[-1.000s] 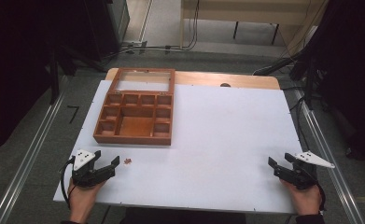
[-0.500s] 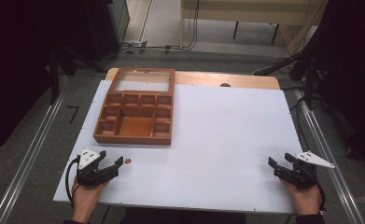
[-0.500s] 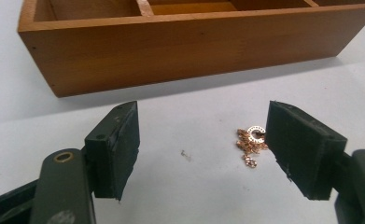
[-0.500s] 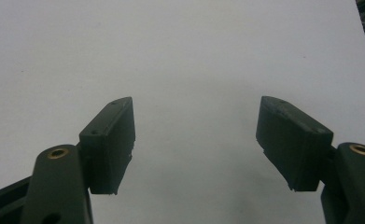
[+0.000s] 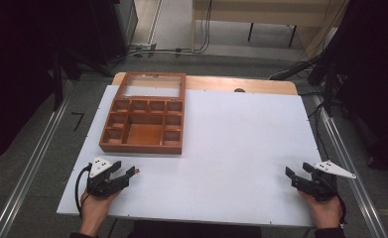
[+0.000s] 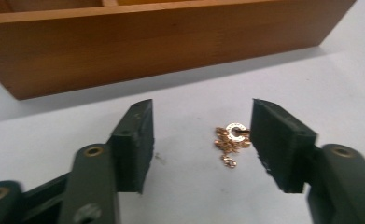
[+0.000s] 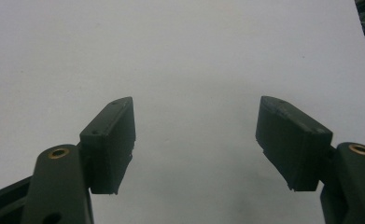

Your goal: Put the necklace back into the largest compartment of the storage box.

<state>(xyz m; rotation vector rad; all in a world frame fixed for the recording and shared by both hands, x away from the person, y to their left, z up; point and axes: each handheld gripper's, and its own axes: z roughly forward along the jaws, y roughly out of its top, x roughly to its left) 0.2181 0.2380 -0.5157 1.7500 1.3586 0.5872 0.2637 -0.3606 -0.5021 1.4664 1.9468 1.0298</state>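
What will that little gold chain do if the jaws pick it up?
The gold chain lies bunched in a loose heap, so it will probably dangle limply. It looks tiny and thin, likely very light, and could slip out between the wide-open jaws of the left gripper.

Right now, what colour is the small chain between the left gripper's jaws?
Rose-gold, coppery chain; clearest in the left gripper view.

Small gold chain (image 6: 231, 140) bunched on white table (image 5: 241, 148), near wooden box (image 5: 144, 121).
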